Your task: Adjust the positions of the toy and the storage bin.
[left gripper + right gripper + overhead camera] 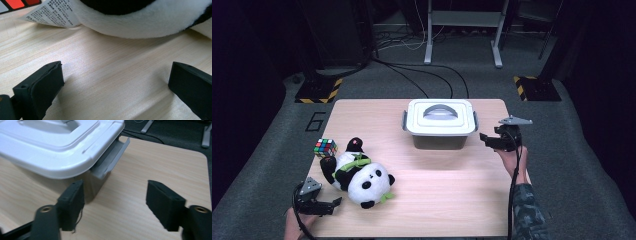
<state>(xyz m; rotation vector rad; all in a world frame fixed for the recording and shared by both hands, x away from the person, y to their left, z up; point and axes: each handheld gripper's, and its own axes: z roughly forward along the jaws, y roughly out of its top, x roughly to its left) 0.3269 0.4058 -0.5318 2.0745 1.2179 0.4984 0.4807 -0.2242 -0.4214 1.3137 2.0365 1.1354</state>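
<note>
Bench (pixel 437 200): pale wood grain, rounded corners.
Floor (pixel 272 150): grey carpet; hazard-striped bases behind.
Left tool (pixel 333 204): open, beside panda (pixel 359 177).
Right tool (pixel 484 138): open, empty, beside lidded box (pixel 440 122).

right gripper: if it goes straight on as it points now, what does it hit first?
Probably the grey side latch of the white-lidded box. The right gripper is open, nothing between its jaws; the latch sits slightly left of centre, so depth is uncertain.

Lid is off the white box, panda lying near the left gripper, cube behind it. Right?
Not quite: the lid is on the white box, latch down at its side, as the high view and right gripper view show. The panda does lie near the left gripper, cube behind it.
</note>
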